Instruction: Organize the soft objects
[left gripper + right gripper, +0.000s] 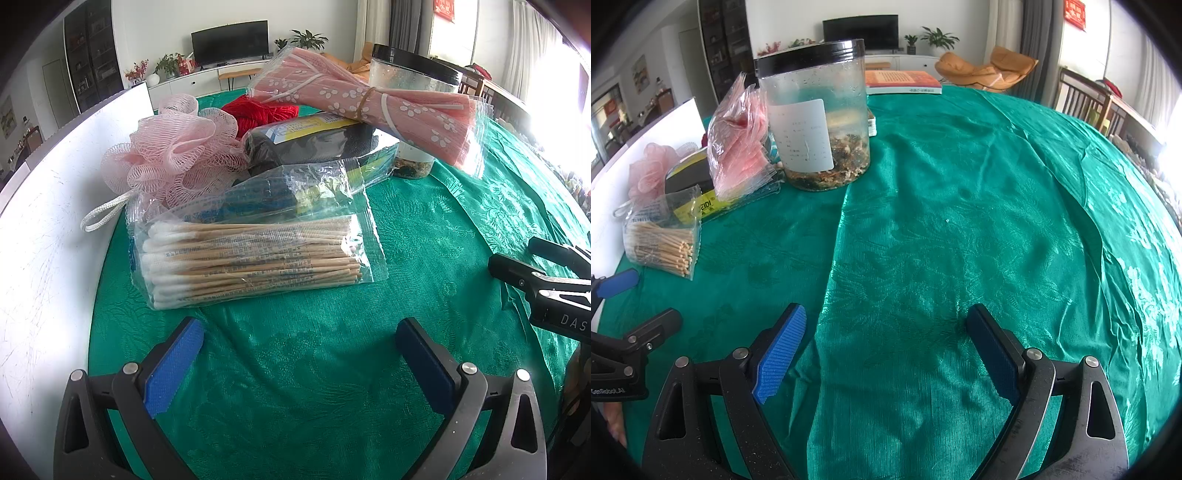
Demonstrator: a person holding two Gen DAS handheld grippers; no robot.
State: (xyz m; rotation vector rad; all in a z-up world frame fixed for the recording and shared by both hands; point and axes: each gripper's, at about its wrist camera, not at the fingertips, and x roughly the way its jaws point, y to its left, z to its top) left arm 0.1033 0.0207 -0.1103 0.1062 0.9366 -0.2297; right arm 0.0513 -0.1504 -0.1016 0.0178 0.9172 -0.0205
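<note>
A shiny green patterned cloth (960, 229) covers the counter; at its far left stand a clear plastic jar with a black lid (816, 114), a pink flowered roll in clear wrap (373, 107) propped on a dark packaged bundle with a yellow label (317, 142), a pink mesh bath sponge (173, 151), a red yarn ball (258, 110) and a clear bag of wooden cotton swabs (251, 258). The left gripper (299, 341) hovers just before the swabs, fingers apart and empty. The right gripper (886, 328) hangs over bare cloth, fingers likewise apart.
</note>
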